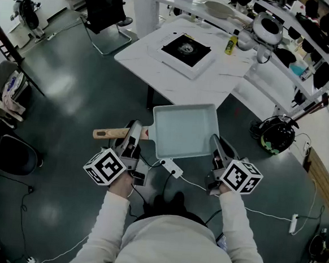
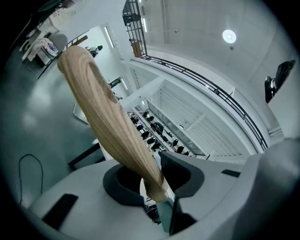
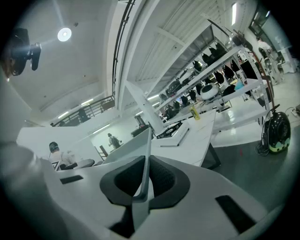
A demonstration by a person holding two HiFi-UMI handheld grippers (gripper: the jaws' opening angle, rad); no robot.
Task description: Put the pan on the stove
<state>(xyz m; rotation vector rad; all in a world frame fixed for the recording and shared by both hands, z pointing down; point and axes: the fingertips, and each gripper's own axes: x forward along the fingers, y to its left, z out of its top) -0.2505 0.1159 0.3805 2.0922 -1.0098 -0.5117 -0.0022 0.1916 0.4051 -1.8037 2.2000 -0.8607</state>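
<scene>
Between the left gripper (image 2: pixel 152 183) jaws: a wooden handle (image 2: pixel 101 108), pinched near its lower end with the jaws pressed onto it from both sides. The handle runs up and left through the left gripper view.

Between the right gripper (image 3: pixel 142 183) jaws: the thin pale rim of the pan (image 3: pixel 143 150), clamped edge-on with the pads tight on either face.

Head view: left gripper (image 1: pixel 133 134) is on the handle (image 1: pixel 110 133) at centre left. Right gripper (image 1: pixel 215 144) is on the pan's right wall at centre right. The pan (image 1: pixel 184 129) is square and pale, held roughly level in the air over the dark floor (image 1: pixel 71 92) at frame centre. Its handle sticks out to the left. It is not touching the table.

The table (image 1: pixel 142 58) is white, upper centre, just beyond the pan's far edge. The stove (image 1: pixel 185 49) sits on it, a black cooktop in a white square frame, well apart from the pan. A yellow bottle (image 1: pixel 231 43) stands on the table to the right of the stove. A white power strip (image 1: pixel 172 168) lies on the floor below the pan's near edge, its cable trailing right.
</scene>
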